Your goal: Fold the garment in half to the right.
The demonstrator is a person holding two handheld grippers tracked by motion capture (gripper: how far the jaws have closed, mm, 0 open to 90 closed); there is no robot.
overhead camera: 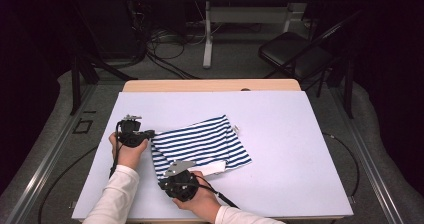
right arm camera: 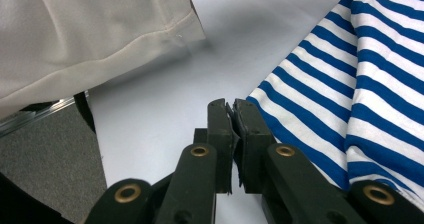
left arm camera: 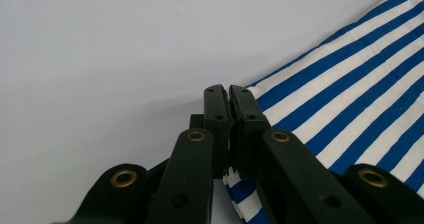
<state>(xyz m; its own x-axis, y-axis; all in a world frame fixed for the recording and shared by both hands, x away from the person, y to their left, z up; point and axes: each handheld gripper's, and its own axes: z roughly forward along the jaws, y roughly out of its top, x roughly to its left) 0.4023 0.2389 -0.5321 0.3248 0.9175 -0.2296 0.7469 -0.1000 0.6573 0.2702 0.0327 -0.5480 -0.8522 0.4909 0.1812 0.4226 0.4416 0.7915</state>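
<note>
A dark room fills the top of the high view: grey floor [overhead camera: 240, 59], loose black cables [overhead camera: 165, 39], a white desk leg [overhead camera: 207, 34] at upper centre and a black folding chair [overhead camera: 295, 51] at upper right. Below them the tabletop [overhead camera: 280, 134] takes the middle of the frame, a smooth, matte, pale lavender sheet over a wooden edge that shows along its far side.

The cloth [overhead camera: 202, 144] lies flat just left of the tabletop's centre, a folded, roughly four-cornered piece of soft knit with thin blue and white stripes; a small white tag sticks out at its upper right corner, and a plain white patch shows at its lower edge.

White sleeves enter from the bottom. The left gripper [overhead camera: 148, 133], of hard black plastic with brass rivets, sits at the cloth's left corner; in the left gripper view [left arm camera: 229, 96] its jaws are pressed together, pinching the striped edge. The right gripper [overhead camera: 167, 180] is at the cloth's lower left edge; in the right gripper view [right arm camera: 231, 109] its jaws are likewise closed on the cloth's edge.
</note>
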